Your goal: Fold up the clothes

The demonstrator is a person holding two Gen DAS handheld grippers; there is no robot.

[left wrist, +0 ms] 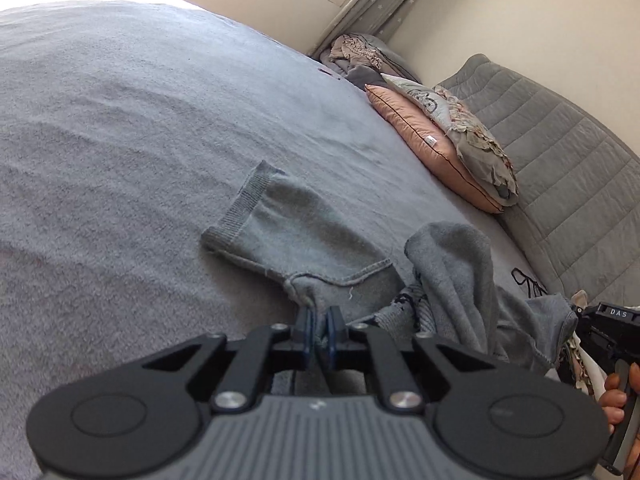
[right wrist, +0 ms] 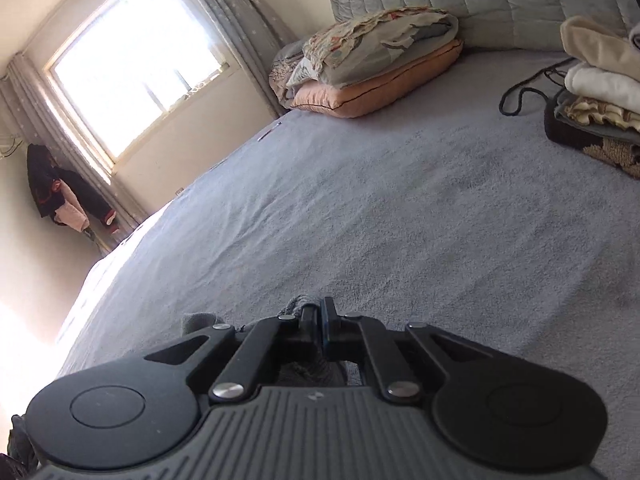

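Both pairs of tongs are pinched narrow on cloth. The left tongs grip the grey sweatshirt at a seam near the sleeve's root; the sleeve runs out toward eleven o'clock, its ribbed cuff flat on the bed. The right tongs hold a small tuft of grey knit, most likely another part of that garment, though little of it shows in the right wrist view. A heap of the body stands bunched at two o'clock from the left tongs.

To do this step well, I judge both grips should draw apart until the bunched cloth goes taut, then lower it flat before any fold; a thin pinch may slip, so pull gently.

The bed carries a grey fleecy cover. Pillows lie at one o'clock against a quilted headboard; a stack of folded clothes sits at two o'clock in the right wrist view, and a bright window with curtains at ten.
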